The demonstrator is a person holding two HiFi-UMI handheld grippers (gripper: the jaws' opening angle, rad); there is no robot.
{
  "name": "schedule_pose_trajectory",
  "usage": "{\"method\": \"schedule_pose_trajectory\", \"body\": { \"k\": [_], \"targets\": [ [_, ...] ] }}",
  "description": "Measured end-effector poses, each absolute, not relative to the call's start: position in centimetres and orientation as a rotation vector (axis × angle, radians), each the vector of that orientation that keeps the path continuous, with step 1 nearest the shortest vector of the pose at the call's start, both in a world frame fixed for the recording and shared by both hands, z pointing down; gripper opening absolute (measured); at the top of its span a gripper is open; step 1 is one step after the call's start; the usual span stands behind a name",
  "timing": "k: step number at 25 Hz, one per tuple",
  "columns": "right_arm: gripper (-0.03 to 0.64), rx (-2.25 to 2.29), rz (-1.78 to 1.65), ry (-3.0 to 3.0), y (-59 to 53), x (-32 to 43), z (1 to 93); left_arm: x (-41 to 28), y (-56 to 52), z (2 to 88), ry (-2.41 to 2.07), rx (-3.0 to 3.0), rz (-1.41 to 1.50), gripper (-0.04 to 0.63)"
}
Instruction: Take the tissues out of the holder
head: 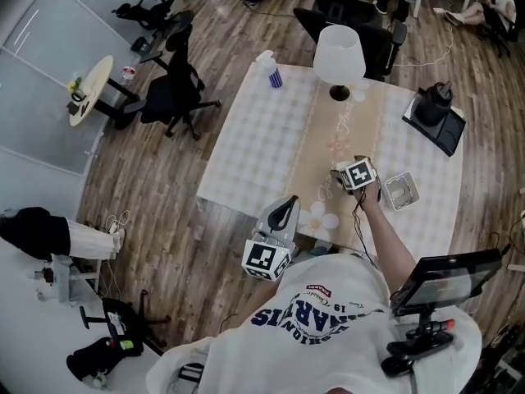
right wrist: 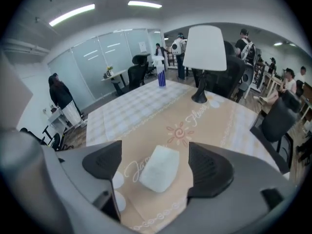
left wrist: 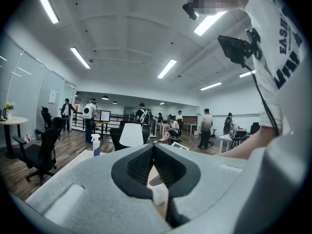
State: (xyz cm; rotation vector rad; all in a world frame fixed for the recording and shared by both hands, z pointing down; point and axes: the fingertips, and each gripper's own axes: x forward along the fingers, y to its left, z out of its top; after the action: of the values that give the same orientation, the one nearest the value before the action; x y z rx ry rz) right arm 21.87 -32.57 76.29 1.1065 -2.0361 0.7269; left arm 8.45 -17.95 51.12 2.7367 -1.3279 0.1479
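On the beige table runner (right wrist: 214,118), printed with a flower and script and laid along a white checked tablecloth (head: 262,138), lies the white, soft-cornered block of tissues (right wrist: 160,168). It rests flat on the runner, outside the holder.

Right gripper (right wrist: 155,151): tilted down over the tissues. Its two black jaws stand wide apart, one to either side of the block. Neither pad touches it, and runner cloth shows in both gaps.

Small square open-topped holder (head: 396,177), pale and silvery: it stands on the checked cloth just beside the right gripper, on the side away from the left gripper.

Left gripper (left wrist: 152,147): held near level off the near edge of the table, well apart from the tissues. Its jaws are closed, with the black tips meeting, and nothing is gripped between them.

Background, far end of the table: a lamp with a white shade and black foot (head: 339,53) stands on the runner, and a white spray bottle with a blue label (head: 269,68) stands at the cloth's far corner. A black object on a black tray (head: 435,109) sits at the opposite far corner; what it is cannot be told.
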Motion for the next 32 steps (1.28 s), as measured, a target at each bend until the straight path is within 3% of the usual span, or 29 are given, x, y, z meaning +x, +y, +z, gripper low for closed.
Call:
{"method": "schedule_pose_trajectory", "body": {
  "k": [10, 18, 22, 26, 28, 32],
  "targets": [
    [0.419, 1.329, 0.57, -2.339, -29.7, 23.6, 60.2, 13.8, -19.5, 50.2, -1.084, 2.877, 0.13, 0.005],
    [0.397, 1.465, 0.533, -2.451, -24.9, 26.7, 53.5, 18.3, -20.1, 49.1, -0.905, 2.967, 0.118, 0.005],
    [0.259, 1.513, 0.501, -2.482, -22.8, 28.0, 51.7, 20.1, -20.2, 48.4, -0.837, 2.996, 0.102, 0.005],
    [0.179, 1.565, 0.476, -2.49, -21.2, 29.2, 51.1, 21.7, -20.1, 48.1, -0.776, 3.022, 0.092, 0.005],
    [0.089, 1.586, 0.458, -2.492, -20.6, 29.5, 51.1, 22.2, -19.9, 48.2, -0.756, 3.028, 0.091, 0.005],
    [0.009, 1.616, 0.402, -2.506, -19.5, 29.7, 50.6, 22.7, -19.5, 48.3, -0.73, 3.029, 0.093, 0.005]
  ]
}}
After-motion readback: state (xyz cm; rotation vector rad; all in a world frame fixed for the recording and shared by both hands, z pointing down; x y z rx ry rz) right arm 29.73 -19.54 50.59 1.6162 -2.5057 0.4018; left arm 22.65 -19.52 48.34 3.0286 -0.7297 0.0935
